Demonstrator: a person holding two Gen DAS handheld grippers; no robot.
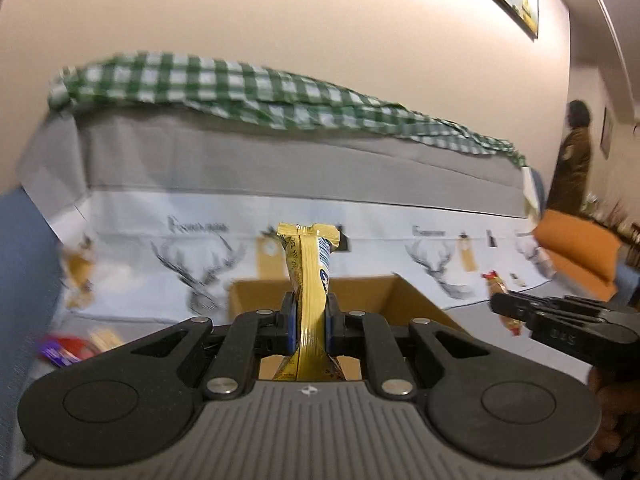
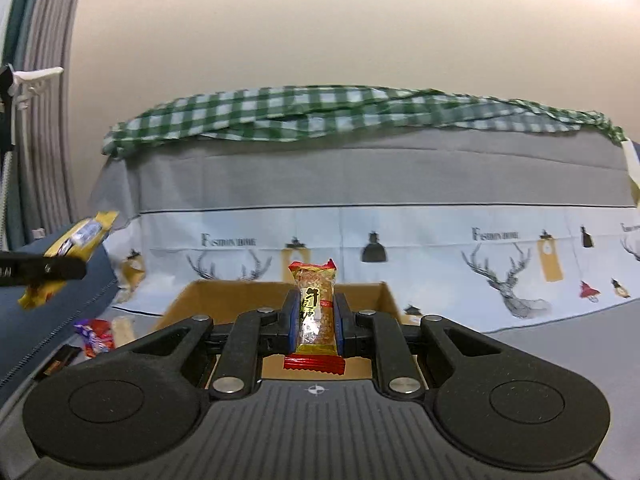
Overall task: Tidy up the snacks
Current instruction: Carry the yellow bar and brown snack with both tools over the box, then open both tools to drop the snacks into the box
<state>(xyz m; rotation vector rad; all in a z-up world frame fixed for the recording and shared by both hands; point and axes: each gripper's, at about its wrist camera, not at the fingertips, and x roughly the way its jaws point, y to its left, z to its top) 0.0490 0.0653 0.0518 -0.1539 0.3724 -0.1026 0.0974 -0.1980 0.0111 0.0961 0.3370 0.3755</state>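
Observation:
My left gripper [image 1: 311,322] is shut on a yellow snack packet [image 1: 310,280] held upright above an open cardboard box [image 1: 416,300]. My right gripper [image 2: 316,320] is shut on a red-ended peanut candy packet [image 2: 315,312], held upright over the same cardboard box [image 2: 192,300]. The right gripper [image 1: 500,306] with its packet [image 1: 498,286] shows at the right of the left wrist view. The left gripper [image 2: 76,269] with the yellow packet [image 2: 80,240] shows at the left of the right wrist view.
Loose snacks [image 2: 96,334] lie on the grey surface left of the box, also in the left wrist view [image 1: 66,350]. Behind stands a sofa under a deer-print cover [image 2: 400,240] with a green checked cloth [image 2: 320,114] on top. An orange cushion [image 1: 576,256] is far right.

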